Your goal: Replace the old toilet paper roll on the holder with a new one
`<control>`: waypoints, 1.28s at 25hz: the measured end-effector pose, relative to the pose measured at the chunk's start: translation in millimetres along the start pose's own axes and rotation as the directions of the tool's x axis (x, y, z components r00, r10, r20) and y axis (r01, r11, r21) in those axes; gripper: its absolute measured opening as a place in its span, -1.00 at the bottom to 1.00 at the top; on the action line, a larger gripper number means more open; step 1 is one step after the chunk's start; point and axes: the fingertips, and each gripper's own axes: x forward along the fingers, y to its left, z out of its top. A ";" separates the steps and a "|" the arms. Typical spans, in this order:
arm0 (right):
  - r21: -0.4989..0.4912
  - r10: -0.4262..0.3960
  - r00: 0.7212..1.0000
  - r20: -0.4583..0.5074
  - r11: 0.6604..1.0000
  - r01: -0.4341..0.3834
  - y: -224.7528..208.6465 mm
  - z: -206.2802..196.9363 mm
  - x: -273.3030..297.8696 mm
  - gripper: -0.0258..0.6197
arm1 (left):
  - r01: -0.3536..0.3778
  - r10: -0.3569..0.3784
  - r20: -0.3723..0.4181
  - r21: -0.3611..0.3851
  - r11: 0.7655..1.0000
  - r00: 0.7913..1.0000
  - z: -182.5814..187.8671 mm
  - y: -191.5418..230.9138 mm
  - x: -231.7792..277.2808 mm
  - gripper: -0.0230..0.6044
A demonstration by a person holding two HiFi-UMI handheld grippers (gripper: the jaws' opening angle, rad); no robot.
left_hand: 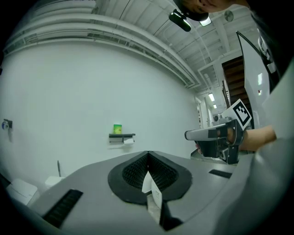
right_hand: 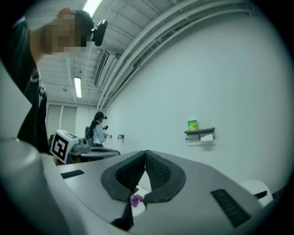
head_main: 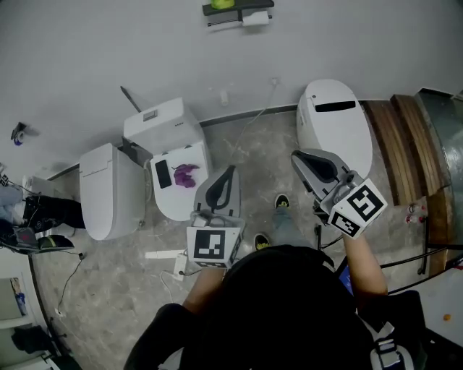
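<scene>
The toilet paper holder (head_main: 239, 14) is a dark shelf high on the white wall, with a white roll (head_main: 255, 19) hanging under it and a green item (head_main: 224, 3) on top. It is far ahead of both grippers. My left gripper (head_main: 230, 171) and right gripper (head_main: 298, 156) are held level over the floor, both shut with nothing between their jaws. The left gripper view shows its closed tips (left_hand: 148, 153), the holder (left_hand: 122, 136) beyond and the right gripper (left_hand: 189, 135) alongside. In the right gripper view the closed tips (right_hand: 146, 152) sit left of the holder (right_hand: 200, 131).
Three white toilets stand against the wall: one (head_main: 108, 189) on the left, one (head_main: 173, 199) with a black phone (head_main: 163, 173) and a purple thing (head_main: 186, 175) on its lid, one (head_main: 334, 123) on the right. Wooden steps (head_main: 394, 137) rise at right. Another person (right_hand: 97, 128) stands far off.
</scene>
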 end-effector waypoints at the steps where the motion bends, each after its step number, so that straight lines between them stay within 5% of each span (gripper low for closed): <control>1: 0.020 0.011 1.000 0.010 1.000 -0.011 -4.9 0.8 3.5 -0.86 | 0.000 0.000 -0.002 -0.002 1.000 1.000 -0.9 2.0 5.5 -0.86; 9: -0.040 -0.144 0.990 -0.003 0.989 0.144 -98.2 -2.0 40.2 -0.86 | -0.013 0.013 -0.001 0.000 1.000 1.000 6.4 24.5 74.7 -0.86; 21: -0.054 -0.161 0.987 0.020 0.985 0.162 -212.3 7.3 70.7 -0.86 | -0.028 0.029 -0.034 0.009 1.000 0.999 12.6 30.1 189.2 -0.86; 32: 0.034 -0.147 0.989 0.010 0.989 0.147 -292.2 -0.8 73.9 -0.86 | -0.061 0.064 -0.055 0.048 0.997 0.996 17.2 19.7 262.7 -0.86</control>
